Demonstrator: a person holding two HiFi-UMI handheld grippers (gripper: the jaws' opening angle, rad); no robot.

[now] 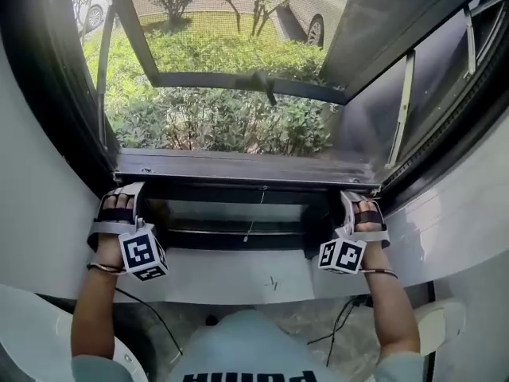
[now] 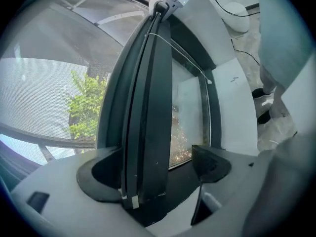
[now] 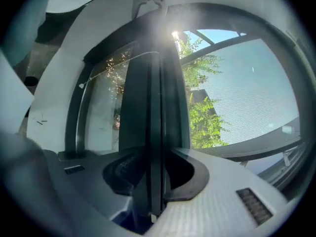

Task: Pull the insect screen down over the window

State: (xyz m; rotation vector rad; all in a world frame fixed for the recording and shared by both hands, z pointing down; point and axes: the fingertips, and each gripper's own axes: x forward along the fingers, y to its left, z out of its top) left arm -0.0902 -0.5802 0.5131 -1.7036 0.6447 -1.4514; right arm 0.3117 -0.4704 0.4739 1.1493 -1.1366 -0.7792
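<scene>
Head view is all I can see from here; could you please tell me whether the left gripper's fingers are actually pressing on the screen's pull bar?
Observer: Not fully. In the left gripper view the pull bar stands inside the left gripper, but one finger stands clear of it, with a gap showing.
Operator: Thank you. And how does the right gripper sit?
Observer: In its own view the right gripper has both fingers closed against the bar's edge.

screen bar (image 1: 238,168) across window, left gripper (image 1: 123,193) at its left end, right gripper (image 1: 355,204) at right
</scene>
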